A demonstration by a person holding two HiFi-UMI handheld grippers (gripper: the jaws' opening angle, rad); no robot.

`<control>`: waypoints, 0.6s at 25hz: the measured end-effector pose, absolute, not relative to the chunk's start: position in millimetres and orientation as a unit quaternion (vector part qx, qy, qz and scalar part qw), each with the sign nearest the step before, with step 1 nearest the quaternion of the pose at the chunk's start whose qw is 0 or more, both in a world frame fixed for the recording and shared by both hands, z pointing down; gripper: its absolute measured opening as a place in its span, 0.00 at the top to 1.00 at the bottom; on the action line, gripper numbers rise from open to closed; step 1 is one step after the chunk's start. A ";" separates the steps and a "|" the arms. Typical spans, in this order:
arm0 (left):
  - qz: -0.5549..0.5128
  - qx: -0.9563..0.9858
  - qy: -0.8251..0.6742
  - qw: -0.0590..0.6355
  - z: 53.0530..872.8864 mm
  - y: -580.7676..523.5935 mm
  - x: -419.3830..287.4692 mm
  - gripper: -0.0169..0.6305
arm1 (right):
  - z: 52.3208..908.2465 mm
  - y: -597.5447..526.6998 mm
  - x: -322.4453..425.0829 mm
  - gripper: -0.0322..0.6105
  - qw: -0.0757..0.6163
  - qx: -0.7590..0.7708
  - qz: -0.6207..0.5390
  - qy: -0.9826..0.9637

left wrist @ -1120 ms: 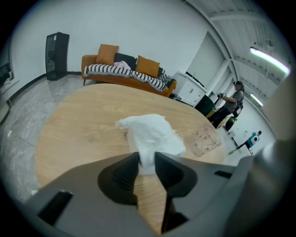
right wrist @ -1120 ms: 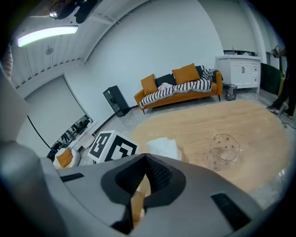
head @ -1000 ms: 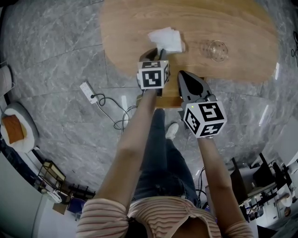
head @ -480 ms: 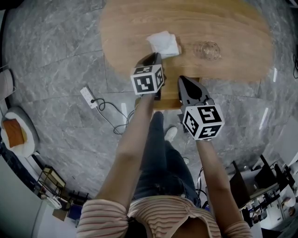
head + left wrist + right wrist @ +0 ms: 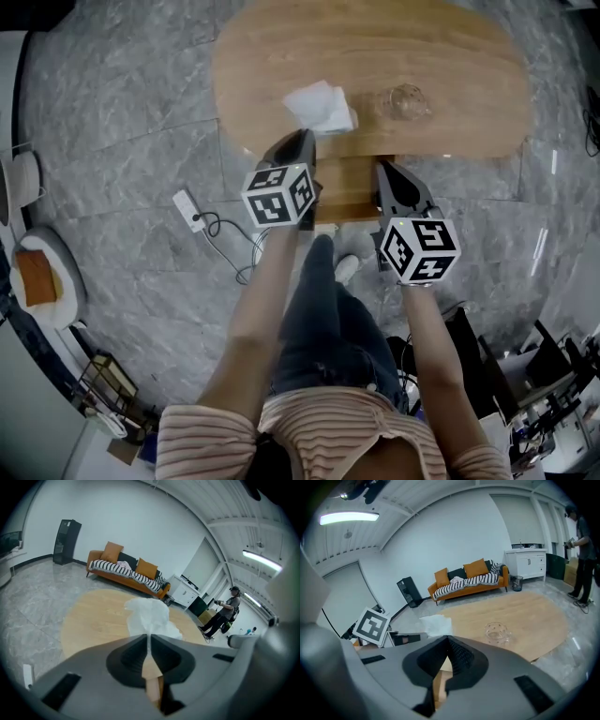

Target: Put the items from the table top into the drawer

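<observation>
White tissue (image 5: 322,106) is pinched in the fingers of the left gripper (image 5: 302,139), which have just closed on it. The crumpled tissue sticks out past the fingers, over the near edge of the wooden bench (image 5: 450,84). In the left gripper view one thin bit of it goes down between the two fingers, and the rest puffs out above them. The right gripper (image 5: 386,171) is just beside the left one. Its fingers are pressed together with nothing in them. Between the two grippers, under the bench edge, a wooden drawer (image 5: 345,192) sticks out. A clear glass bowl (image 5: 401,101) sits on the bench, near the tissue and to its right. The bench stands on a grey stone floor (image 5: 122,122). A white power strip (image 5: 191,210) with a cable lies on the floor, to the left of the person's arm. Far behind the bench is an orange sofa (image 5: 126,571) with a striped blanket on it
</observation>
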State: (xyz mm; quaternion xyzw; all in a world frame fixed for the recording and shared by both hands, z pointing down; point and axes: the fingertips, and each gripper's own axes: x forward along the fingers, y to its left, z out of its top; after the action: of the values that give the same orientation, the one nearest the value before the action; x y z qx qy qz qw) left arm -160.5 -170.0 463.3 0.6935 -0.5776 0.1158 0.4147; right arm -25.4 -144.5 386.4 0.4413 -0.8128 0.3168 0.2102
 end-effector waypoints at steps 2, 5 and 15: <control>0.110 0.699 -0.577 0.408 444.5 -156.6 -156.0 0.92 | 373.7 -134.5 -14.9 0.95 0.202 0.450 0.313 -0.811; 0.099 0.705 -0.576 0.401 421.0 -136.9 -146.9 0.92 | 359.4 -116.7 -1.1 0.95 0.192 0.459 0.306 -0.812; 0.078 0.721 -0.566 0.392 382.7 -65.8 -107.0 0.92 | 337.3 -48.5 46.6 0.95 0.177 0.479 0.294 -0.808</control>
State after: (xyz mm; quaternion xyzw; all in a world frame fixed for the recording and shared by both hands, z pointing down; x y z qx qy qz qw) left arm -107.0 -65.8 382.7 0.7208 -0.5661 0.0782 0.3924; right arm 46.6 -48.5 337.3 0.4795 -0.8077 0.2938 0.1773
